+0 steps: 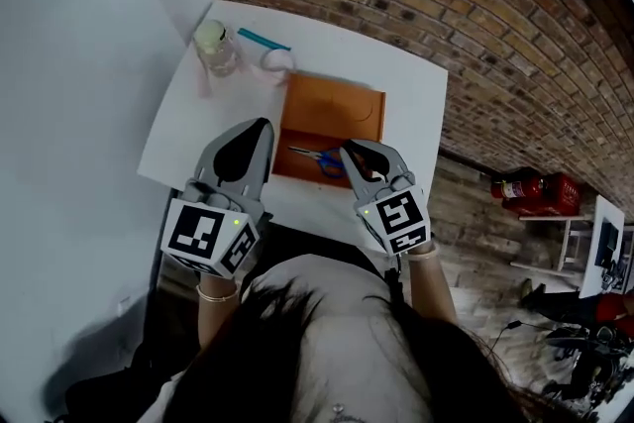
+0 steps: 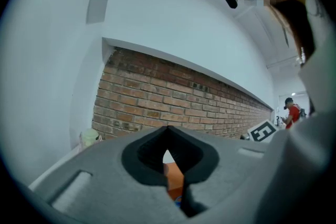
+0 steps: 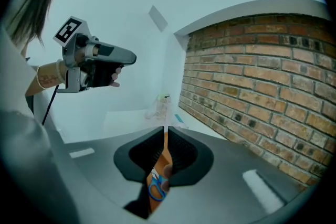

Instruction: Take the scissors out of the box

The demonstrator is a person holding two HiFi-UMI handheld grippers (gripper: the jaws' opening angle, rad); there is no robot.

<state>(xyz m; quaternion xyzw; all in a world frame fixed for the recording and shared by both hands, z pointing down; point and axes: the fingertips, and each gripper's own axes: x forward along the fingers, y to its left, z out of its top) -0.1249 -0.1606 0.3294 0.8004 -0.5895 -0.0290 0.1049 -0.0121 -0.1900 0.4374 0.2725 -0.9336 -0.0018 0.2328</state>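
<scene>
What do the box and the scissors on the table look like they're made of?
The box looks like cardboard, maybe thin wood: flat, matte orange-brown walls. The scissors: blue handles look plastic, the pale shiny blades metal.

White table (image 1: 416, 99), orange box (image 1: 337, 109) near its front edge, clear jar (image 1: 216, 48) and teal stick (image 1: 263, 40) at far corner

I see an orange box (image 1: 342, 106) on my white desk (image 1: 406, 79), blue-handled scissors (image 1: 330, 160), a teal strip (image 1: 263, 39), a red-brown brick wall (image 1: 475, 5), and my grey left gripper (image 1: 260, 126) and right gripper (image 1: 349, 150) bearing black-and-white square-patterned cubes.
</scene>
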